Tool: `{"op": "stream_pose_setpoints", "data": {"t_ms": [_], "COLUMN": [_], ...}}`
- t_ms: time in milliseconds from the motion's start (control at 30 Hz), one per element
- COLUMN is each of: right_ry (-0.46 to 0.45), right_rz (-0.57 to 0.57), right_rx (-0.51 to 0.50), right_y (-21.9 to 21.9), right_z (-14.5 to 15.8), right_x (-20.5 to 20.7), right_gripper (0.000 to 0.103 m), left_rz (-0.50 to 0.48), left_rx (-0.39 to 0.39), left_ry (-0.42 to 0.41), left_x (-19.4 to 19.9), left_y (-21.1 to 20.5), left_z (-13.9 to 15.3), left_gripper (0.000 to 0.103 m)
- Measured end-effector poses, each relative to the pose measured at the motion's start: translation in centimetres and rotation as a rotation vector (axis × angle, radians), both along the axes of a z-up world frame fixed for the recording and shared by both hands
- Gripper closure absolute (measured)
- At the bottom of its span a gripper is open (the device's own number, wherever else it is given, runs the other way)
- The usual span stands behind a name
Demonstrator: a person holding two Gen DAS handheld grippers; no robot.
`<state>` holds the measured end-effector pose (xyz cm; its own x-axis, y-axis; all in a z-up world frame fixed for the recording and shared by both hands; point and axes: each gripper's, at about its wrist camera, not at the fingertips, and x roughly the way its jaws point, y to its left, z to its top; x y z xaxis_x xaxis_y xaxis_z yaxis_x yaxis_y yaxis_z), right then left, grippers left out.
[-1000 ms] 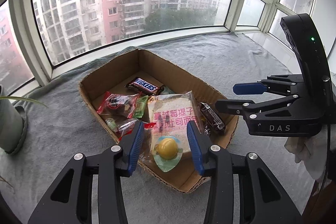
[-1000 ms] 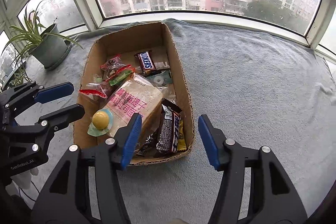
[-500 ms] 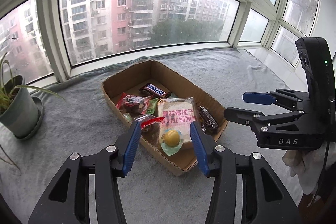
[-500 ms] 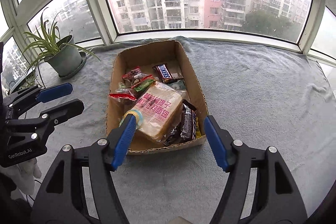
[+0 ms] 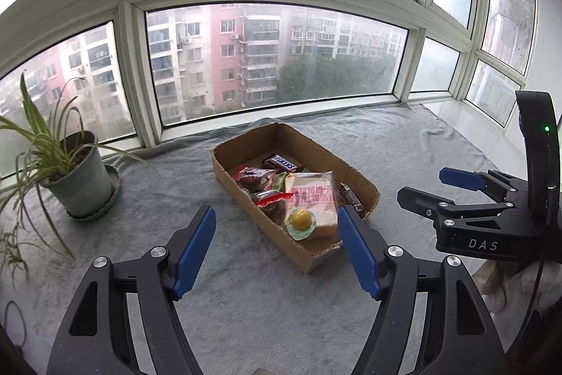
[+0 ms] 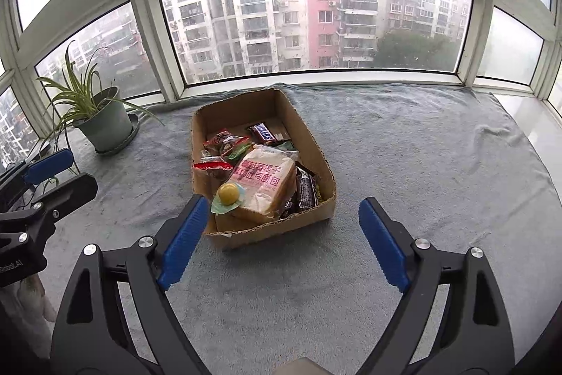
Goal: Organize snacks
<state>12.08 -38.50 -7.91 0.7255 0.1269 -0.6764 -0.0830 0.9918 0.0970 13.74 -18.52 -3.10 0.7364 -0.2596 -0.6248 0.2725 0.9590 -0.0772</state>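
Left gripper (image 5: 275, 246): tilting down toward the cloth (image 5: 246, 287), jaws opening wide, gripping nothing.
Right gripper (image 6: 279, 243): angling down, jaws opening wide, nothing held; near end of box (image 6: 325, 164) showing between the pads, untouched.
Box: sitting on the cloth ahead of both grippers.
Snacks: lying inside the box; bread pack (image 6: 261, 180) on top, yellow candy (image 6: 228, 194) at its near edge, Snickers (image 6: 264, 132) at the far end.
Plant (image 6: 102, 118): standing left of box, apart.
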Motion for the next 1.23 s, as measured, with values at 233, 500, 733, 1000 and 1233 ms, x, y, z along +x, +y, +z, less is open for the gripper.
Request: {"op": "stream_pose_setpoints", "data": {"t_ms": [233,500,733,1000,1233], "right_ry": [-0.008,-0.013,-0.011,-0.004,0.002], "right_rz": [-0.003,0.012,0.022,0.032,0.028], "right_rx": [-0.002,-0.003,-0.026,-0.024,-0.024], "right_y": [0.2,0.6,1.1,1.3,1.2], "right_z": [0.6,0.8,0.7,0.5,0.2], "right_x": [-1.1,-1.6,-1.6,-1.5,-1.5], "right_gripper": [0.013,0.013,0.013,0.013,0.013], "left_rz": [0.031,0.047,0.058,0.069,0.072], "left_rx": [0.005,-0.006,-0.019,-0.017,-0.016], "left_ry": [-0.018,-0.038,-0.034,-0.033,-0.042], "left_x": [-1.5,-2.5,-2.9,-3.2,-3.2], "left_y": [0.4,1.0,1.4,1.9,1.8], "left_z": [0.7,1.4,1.5,1.5,1.5], "left_gripper": [0.027,0.023,0.023,0.023,0.023]}}
